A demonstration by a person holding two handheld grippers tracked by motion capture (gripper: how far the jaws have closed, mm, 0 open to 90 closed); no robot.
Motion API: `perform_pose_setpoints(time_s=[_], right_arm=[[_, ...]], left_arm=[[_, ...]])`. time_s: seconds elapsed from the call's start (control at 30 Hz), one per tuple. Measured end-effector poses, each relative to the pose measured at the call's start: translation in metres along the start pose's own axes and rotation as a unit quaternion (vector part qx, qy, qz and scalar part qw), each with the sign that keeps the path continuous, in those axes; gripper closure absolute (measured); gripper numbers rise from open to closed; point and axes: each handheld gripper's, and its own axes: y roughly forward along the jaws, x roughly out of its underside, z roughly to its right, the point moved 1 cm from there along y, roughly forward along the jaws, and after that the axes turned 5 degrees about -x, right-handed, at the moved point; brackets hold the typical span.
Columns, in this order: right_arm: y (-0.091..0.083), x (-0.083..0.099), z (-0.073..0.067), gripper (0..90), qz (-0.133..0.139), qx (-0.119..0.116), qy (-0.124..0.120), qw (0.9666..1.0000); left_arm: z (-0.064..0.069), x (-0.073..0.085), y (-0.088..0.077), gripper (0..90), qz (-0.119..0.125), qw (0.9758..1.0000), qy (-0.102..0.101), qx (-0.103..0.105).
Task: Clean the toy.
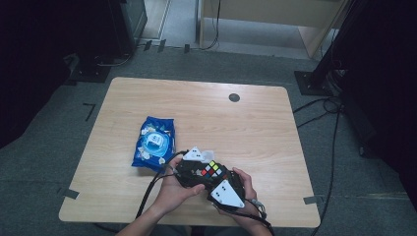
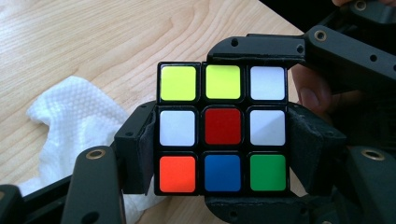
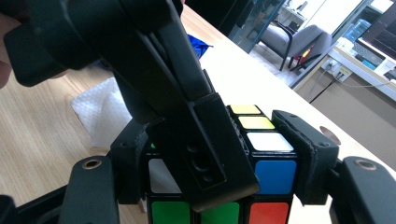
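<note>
both grippers' jaws clamp cube (image 2: 222,128) near table (image 1: 255,123) front edge; open room beyond.

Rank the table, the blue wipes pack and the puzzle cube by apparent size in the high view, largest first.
1. table
2. blue wipes pack
3. puzzle cube, partly hidden by both grippers, so its rank is less sure.

I count one Rubik's cube (image 2: 222,129) near my edge of the table (image 1: 255,123). Its face toward my left gripper (image 2: 222,154) carries nine stickers: two yellow, three white, one red, one orange, one blue, one green. There are two grippers, that one and my right gripper (image 3: 224,158), one in each of my two hands. One white tissue (image 2: 77,116) lies just beside the cube. One blue wet-wipes pack (image 1: 154,142) sits left of it.
</note>
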Motion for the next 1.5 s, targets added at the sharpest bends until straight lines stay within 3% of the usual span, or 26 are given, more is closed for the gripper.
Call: perform_pose_setpoints(time_s=[0.2,0.33,0.5,0.7,1.03,1.33,1.5], right_arm=[[0.000,0.001,0.002,34.9,0.001,-0.009,0.004,1.0000],[0.001,0.003,0.003,32.4,-0.005,-0.012,0.006,0.9999],[0.002,0.010,0.007,31.6,-0.008,-0.012,0.015,0.9998],[0.003,0.015,0.010,32.7,-0.005,-0.013,0.022,0.9997],[0.001,0.012,0.009,32.3,0.014,-0.025,0.040,0.9988],[0.000,0.010,0.007,34.7,0.008,-0.022,0.031,0.9993],[0.000,0.005,0.007,34.9,0.008,-0.016,0.028,0.9994]], left_arm=[[-0.005,0.001,0.000,34.6,-0.002,0.9998,-0.013,0.016],[-0.010,-0.001,-0.005,34.6,0.009,0.9995,-0.026,0.019],[-0.023,-0.003,-0.016,34.6,0.028,0.9967,-0.058,0.050],[-0.032,-0.005,-0.024,34.6,0.035,0.9933,-0.078,0.077],[-0.032,-0.003,-0.017,34.6,0.023,0.9898,-0.086,0.111],[-0.032,-0.004,-0.018,34.4,0.023,0.9901,-0.079,0.114],[-0.030,-0.006,-0.023,33.6,0.051,0.9914,-0.071,0.097]])
